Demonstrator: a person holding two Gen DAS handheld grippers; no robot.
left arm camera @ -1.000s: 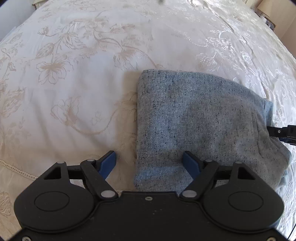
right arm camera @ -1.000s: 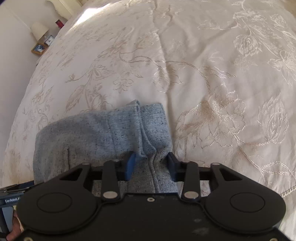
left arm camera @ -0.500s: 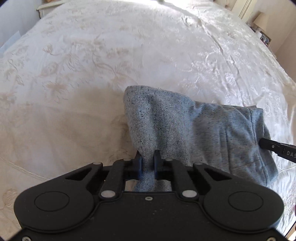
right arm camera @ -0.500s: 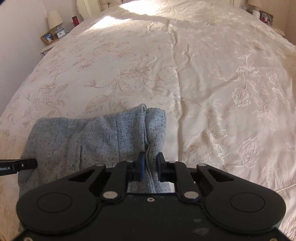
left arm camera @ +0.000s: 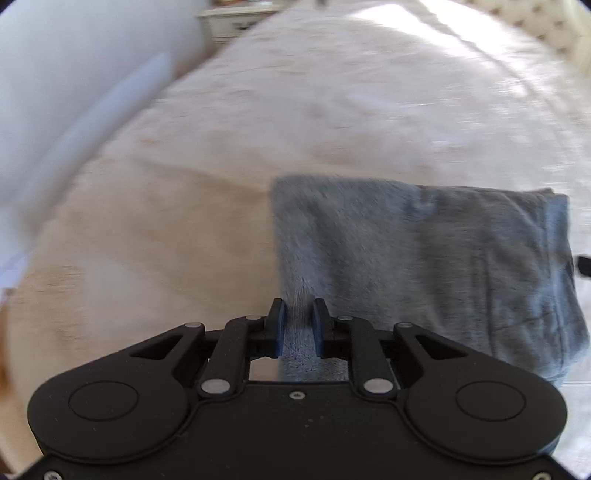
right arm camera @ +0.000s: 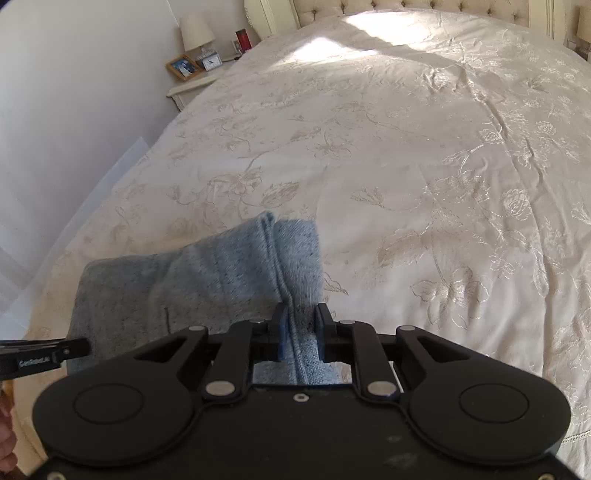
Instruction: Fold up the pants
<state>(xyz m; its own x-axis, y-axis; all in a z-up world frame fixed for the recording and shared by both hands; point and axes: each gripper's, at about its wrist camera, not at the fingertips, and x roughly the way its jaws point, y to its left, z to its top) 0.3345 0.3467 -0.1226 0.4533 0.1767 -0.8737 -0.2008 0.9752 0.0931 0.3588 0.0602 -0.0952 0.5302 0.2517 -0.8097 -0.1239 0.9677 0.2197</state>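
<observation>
The grey-blue knit pants (left arm camera: 424,258) lie folded into a compact rectangle on the cream floral bedspread (left arm camera: 295,110). My left gripper (left arm camera: 298,325) is shut on the near left corner of the pants and holds it lifted. My right gripper (right arm camera: 300,332) is shut on the near right edge of the pants (right arm camera: 221,280), along a seam, and that edge is raised too. The left gripper's tip (right arm camera: 55,354) shows at the left edge of the right wrist view. The left wrist view is blurred by motion.
A nightstand (right arm camera: 199,79) with a lamp, a framed photo and a clock stands beside the bed's far left corner. A tufted headboard (right arm camera: 406,9) is at the far end. A white wall (right arm camera: 74,110) runs along the bed's left side.
Both grippers closed on the near edge of the pants, then lifted it. The views now tilt up toward the headboard, and the cloth rises with the grippers.
</observation>
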